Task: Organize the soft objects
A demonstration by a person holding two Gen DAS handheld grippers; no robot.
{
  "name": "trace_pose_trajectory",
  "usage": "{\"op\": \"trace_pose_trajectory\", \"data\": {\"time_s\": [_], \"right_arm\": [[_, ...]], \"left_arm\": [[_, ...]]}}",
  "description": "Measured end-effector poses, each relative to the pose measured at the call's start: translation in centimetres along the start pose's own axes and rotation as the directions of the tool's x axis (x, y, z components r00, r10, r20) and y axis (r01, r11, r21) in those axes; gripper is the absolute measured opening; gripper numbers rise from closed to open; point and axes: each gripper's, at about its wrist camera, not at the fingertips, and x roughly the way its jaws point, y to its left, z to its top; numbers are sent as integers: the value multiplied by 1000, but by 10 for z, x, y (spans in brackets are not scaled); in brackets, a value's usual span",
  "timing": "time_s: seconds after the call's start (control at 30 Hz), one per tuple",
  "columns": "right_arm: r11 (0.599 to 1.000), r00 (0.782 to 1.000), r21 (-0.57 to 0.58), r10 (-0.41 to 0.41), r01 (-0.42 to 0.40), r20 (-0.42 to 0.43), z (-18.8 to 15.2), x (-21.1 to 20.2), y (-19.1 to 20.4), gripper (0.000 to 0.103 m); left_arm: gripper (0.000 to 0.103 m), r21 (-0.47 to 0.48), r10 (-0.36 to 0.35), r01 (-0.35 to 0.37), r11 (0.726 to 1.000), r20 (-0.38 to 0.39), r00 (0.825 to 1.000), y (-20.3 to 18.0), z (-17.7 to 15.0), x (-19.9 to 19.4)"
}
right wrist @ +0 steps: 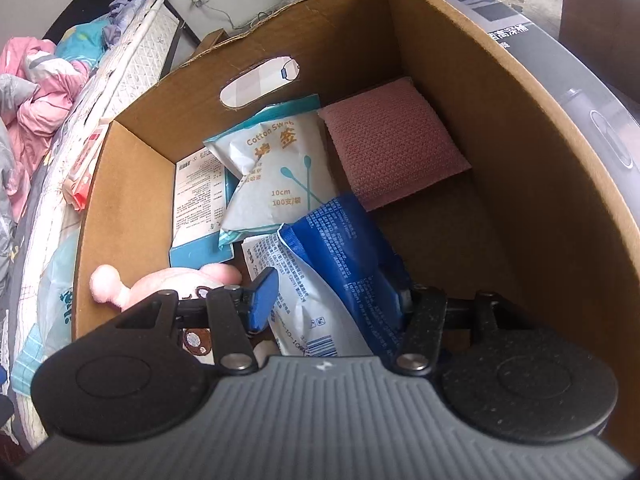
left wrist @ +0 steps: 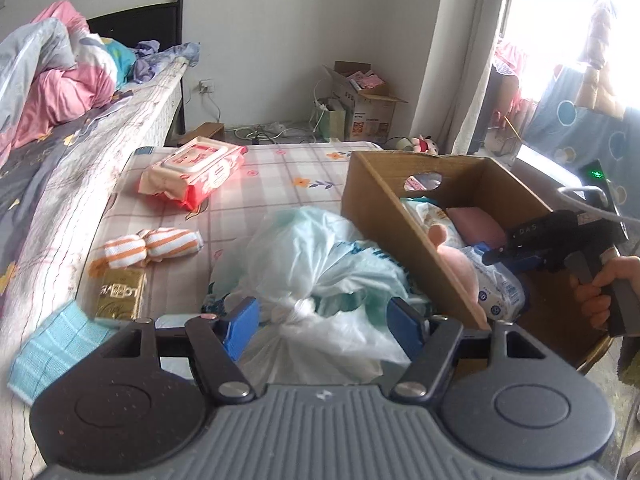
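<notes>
- Left wrist view shows the left hand-held gripper with its jaws spread wide on either side of the knotted neck of a tied plastic bag; the pads do not press it. The bag lies on the checked mattress, leaning against the cardboard box. A grip that closes on loose film rather than the knot could slip or tear the bag when it is lifted.
- The bag looks bulky beside a box already part filled, so it may catch on the near wall or push the box along.
- In the right wrist view the right hand-held gripper is inside the box with a blue-and-white packet between its jaws; whether the pads still pinch it I cannot tell. If let go here the packet could slide onto the pink plush toy or bury the cotton swab bag.
- Both tools near the box at once may knock together.
- Striped socks, a wet wipes pack, a gold packet and a blue cloth lie on the mattress, apart from the box; those near its edge could be swept off.
</notes>
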Motion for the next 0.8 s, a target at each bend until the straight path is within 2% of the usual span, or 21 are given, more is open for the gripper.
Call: {"op": "trace_pose_trajectory", "data": {"time_s": [0.3, 0.5, 0.6, 0.67, 0.8], "right_arm": [[996, 998, 92, -24, 19, 51, -9, -5, 3, 53], [998, 986, 69, -15, 3, 164, -13, -45, 15, 54], [999, 975, -8, 53, -53, 216, -17, -69, 43, 54], [989, 965, -80, 136, -121, 222, -23, -80, 70, 54], [929, 937, -250, 315, -272, 154, -38, -86, 135, 54]], "left_arm": [[72, -71, 77, -77, 994, -3, 997, 42, -39, -30], [72, -102, 168, -166, 981, 13, 986, 70, -53, -50], [72, -109, 223, -220, 969, 22, 975, 81, -58, -58], [72, -123, 252, -247, 961, 25, 967, 89, -62, -62], [71, -152, 301, -295, 943, 19, 953, 101, -71, -69]]}}
